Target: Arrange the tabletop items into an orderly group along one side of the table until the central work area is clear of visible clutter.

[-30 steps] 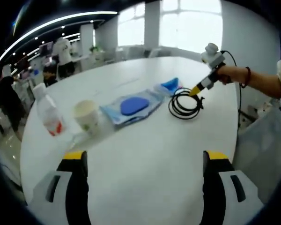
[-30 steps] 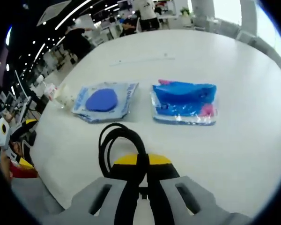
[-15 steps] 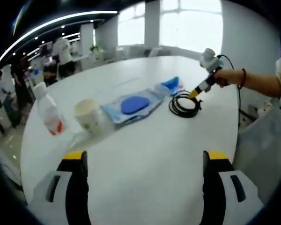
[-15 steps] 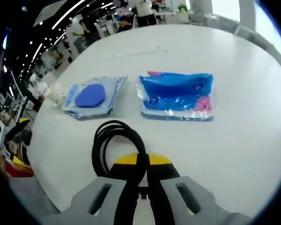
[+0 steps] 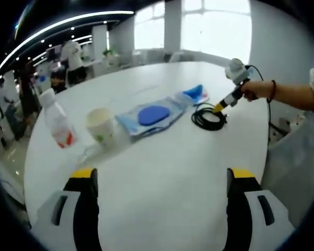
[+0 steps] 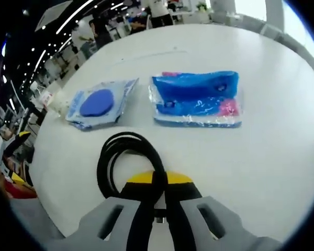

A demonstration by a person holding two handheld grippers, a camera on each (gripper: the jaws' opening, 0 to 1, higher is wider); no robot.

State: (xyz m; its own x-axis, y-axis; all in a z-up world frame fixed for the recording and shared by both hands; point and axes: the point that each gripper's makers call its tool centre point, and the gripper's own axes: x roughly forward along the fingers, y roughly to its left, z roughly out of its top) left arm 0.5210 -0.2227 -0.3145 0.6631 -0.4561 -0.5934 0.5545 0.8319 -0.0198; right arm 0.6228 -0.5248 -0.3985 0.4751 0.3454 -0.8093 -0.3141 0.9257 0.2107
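Dragging observed: right hand-held gripper point(image 6: 158, 180), clamped on the black cable coil point(image 6: 123, 157), has pulled it slightly clear of the packets point(image 6: 196, 99); left hand-held gripper point(image 5: 159, 180) gapes wide, idle.

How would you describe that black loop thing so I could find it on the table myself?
Start at the big white round table and follow the row of items from the bottle past the cup and two blue plastic packets. Beside the packets lies the cable, pinched by the right hand-held gripper. It is the one black thing there, a thin cord wound into a round coil.
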